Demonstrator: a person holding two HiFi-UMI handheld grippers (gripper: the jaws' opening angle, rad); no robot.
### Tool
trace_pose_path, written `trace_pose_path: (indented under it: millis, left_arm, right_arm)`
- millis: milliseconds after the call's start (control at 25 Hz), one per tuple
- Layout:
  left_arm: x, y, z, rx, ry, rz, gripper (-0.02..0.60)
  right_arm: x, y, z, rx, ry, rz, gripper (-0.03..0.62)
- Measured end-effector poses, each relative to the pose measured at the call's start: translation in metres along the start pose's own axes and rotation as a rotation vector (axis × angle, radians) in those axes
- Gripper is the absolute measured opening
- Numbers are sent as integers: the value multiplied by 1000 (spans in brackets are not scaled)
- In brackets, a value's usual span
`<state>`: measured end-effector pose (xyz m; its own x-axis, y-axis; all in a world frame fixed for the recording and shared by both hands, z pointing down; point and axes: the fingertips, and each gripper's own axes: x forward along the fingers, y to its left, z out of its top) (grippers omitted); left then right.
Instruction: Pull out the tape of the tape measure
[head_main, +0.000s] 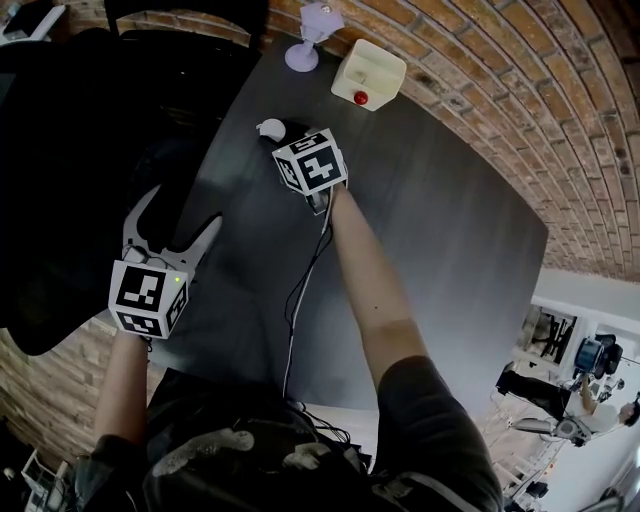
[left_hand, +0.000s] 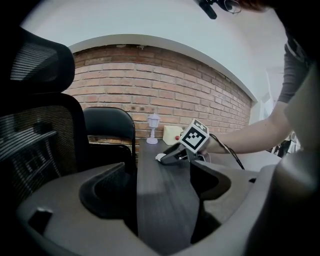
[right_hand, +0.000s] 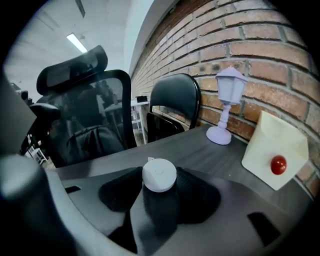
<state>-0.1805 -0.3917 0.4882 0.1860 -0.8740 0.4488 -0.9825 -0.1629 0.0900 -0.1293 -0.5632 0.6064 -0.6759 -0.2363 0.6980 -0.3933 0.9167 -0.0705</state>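
Observation:
A small round white tape measure (right_hand: 159, 174) lies flat on the dark grey table (head_main: 440, 230), near its far left corner. My right gripper (right_hand: 159, 189) has a jaw on each side of it, and both pads touch the case. No tape shows pulled out; a small tab sticks out at the case's far edge. In the head view the tape measure (head_main: 270, 128) peeks out just beyond the right gripper (head_main: 283, 138). My left gripper (head_main: 183, 207) hangs over the table's left edge, open and empty. The left gripper view shows its jaws wide apart (left_hand: 157, 172), with the right gripper (left_hand: 172, 156) ahead.
A lilac toy lamp (head_main: 312, 35) and a cream box with a red ball (head_main: 368, 72) stand at the table's far end by the brick wall. Black office chairs (right_hand: 172, 105) sit off the left side. A black cable (head_main: 300, 290) runs along the right arm.

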Motion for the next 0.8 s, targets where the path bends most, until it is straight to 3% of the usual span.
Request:
trace_pose_path:
  millis: [320, 640, 800]
  left_arm:
    - [-25, -9, 19, 21, -48, -35, 397]
    - [-42, -35, 42, 93, -108, -176, 397]
    - [-54, -50, 48, 137, -128, -255, 397]
  right_arm:
    - [-71, 20, 22, 61, -117, -18, 232]
    - [-164, 54, 30, 12, -188, -132, 232]
    - [-201, 84, 29, -6, -228, -141, 232]
